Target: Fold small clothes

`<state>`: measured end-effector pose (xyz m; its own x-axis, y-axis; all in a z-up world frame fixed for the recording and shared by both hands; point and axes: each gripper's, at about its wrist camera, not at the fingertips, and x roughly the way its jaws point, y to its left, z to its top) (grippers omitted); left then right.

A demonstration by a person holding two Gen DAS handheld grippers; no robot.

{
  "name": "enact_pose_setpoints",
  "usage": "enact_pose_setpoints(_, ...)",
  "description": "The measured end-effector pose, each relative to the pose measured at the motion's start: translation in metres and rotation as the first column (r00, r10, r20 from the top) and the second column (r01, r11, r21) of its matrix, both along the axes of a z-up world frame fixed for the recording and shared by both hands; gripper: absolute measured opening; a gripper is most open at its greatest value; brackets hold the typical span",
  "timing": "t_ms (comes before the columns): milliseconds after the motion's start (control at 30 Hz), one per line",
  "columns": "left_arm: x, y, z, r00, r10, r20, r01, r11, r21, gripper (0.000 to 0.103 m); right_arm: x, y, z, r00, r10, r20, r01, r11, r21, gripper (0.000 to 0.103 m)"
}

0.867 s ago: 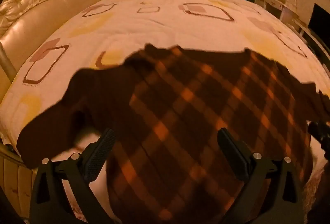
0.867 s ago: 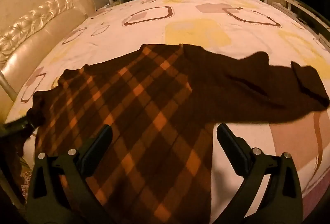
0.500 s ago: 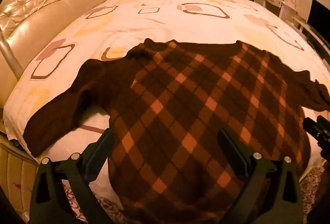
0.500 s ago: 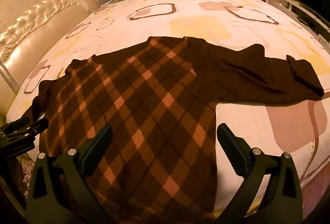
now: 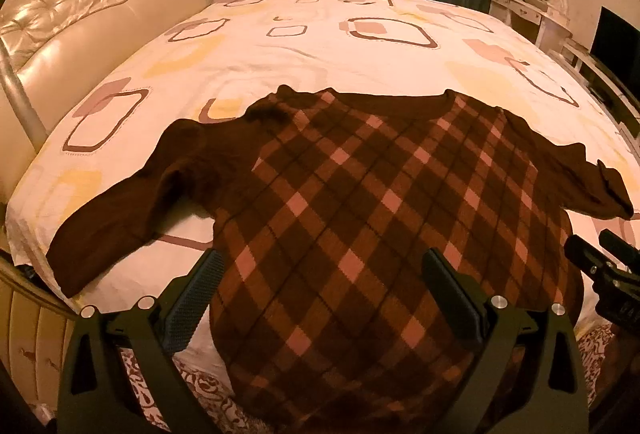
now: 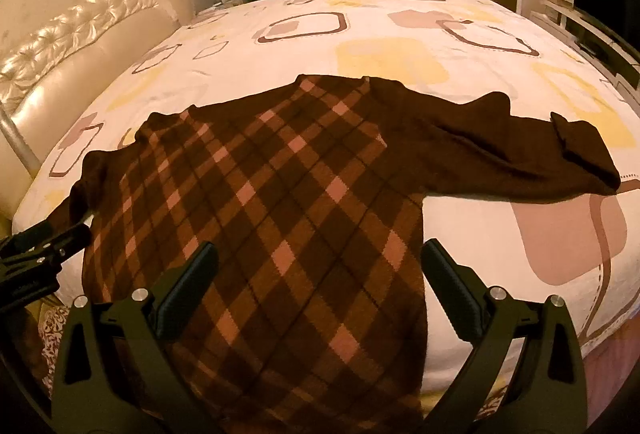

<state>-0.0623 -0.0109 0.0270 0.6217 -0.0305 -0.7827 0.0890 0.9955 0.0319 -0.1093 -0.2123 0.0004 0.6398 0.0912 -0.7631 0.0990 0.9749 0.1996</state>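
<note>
The folding has not started yet, as far as I can judge. The checked sweater (image 5: pixel 360 218) lies spread flat on the bed (image 5: pixel 320 46), front up, with both sleeves stretched out to the sides and the hem hanging over the near edge. No fold is made, so every fold is left to do. The left claw (image 5: pixel 320 298) and the right claw (image 6: pixel 320 286) are both wide open and hold nothing. Each hovers over the lower part of the sweater, near the hem.
</note>
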Motion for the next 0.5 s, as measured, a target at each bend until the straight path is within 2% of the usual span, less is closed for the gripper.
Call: enact_pose_setpoints(500,-0.0022,0.0018,-0.0031,1.0,0.02,0.001,-0.02,1.0,-0.01,0.099,-0.0003,0.0042,-0.0015,1.0,0.005,-0.002,-0.005,1.0,-0.004,0.101)
